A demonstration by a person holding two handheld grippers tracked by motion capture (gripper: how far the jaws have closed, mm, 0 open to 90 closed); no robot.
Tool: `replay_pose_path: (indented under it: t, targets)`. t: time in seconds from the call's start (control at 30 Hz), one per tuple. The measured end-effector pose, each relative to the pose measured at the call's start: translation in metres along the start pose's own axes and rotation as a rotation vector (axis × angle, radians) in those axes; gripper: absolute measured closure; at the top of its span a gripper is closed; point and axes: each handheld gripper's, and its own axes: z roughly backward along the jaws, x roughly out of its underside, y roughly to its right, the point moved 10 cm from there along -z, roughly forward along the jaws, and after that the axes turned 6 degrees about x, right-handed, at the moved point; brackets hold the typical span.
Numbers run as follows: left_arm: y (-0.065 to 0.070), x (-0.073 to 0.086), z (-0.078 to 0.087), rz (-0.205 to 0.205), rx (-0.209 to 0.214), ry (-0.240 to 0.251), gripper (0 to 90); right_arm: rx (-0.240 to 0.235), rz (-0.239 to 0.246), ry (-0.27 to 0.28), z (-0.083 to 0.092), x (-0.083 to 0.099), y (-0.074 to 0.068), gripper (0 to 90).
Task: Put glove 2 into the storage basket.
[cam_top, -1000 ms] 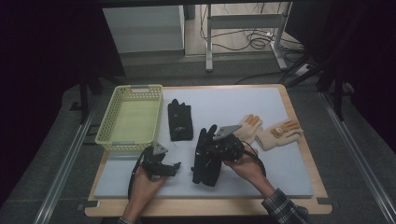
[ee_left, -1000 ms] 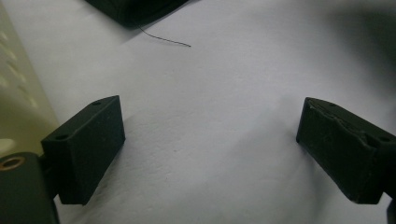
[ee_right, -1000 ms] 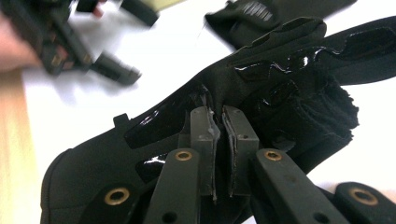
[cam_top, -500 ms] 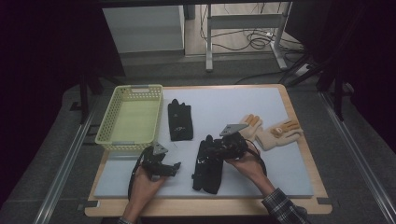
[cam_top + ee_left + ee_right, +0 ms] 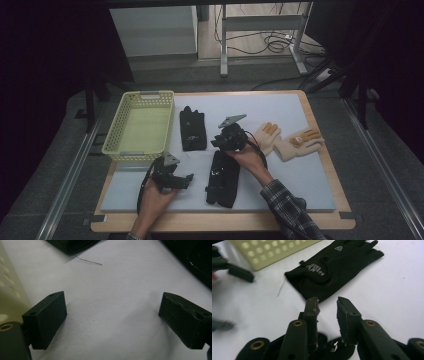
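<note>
1. Four gloves on the white mat (image 5: 300, 185), plus one basket; two hand-held grippers at work.
2. Yellow-green basket (image 5: 112, 145) sits at the mat's far-left corner, nothing visible inside.
3. Left gripper (image 5: 186, 178) rests low near the mat's front-left, just in front of the basket; jaws wide apart, nothing between them, bare mat below in the left gripper view.
4. Flat black glove (image 5: 193, 128) lies just right of the basket, toward the far edge, fingers pointing away; untouched.
5. Second black glove (image 5: 223, 180) lies near the front edge at the mat's middle, crumpled, between the two hands.
6. Right gripper (image 5: 223, 141) hovers over the far end of that second glove, tilted toward the flat glove; jaws have just been closing, a narrow gap left, nothing pinched between the pads. In the right gripper view the crumpled glove (image 5: 329, 350) sits under the jaw roots.
7. Two tan gloves (image 5: 292, 145) lie side by side toward the right edge, clear of both grippers.
</note>
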Motion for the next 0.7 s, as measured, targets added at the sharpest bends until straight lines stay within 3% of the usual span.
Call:
replay_pose_path:
  t: [0.27, 0.4, 0.6, 0.7]
  targets:
    - [0.0, 0.0, 0.0, 0.0, 0.0, 0.001, 8.0, 0.029, -0.019, -0.006, -0.031, -0.017, 0.011, 70.7]
    - [0.0, 0.0, 0.0, 0.001, 0.0, 0.001, 8.0, 0.058, -0.052, -0.013, -0.055, -0.026, 0.02, 66.9]
    - [0.0, 0.0, 0.0, 0.001, 0.001, 0.002, 8.0, 0.09, -0.074, -0.01, -0.075, -0.035, 0.032, 63.8]
    - [0.0, 0.0, 0.0, 0.001, 0.001, 0.002, 8.0, 0.103, -0.103, -0.036, -0.091, -0.034, 0.036, 63.8]
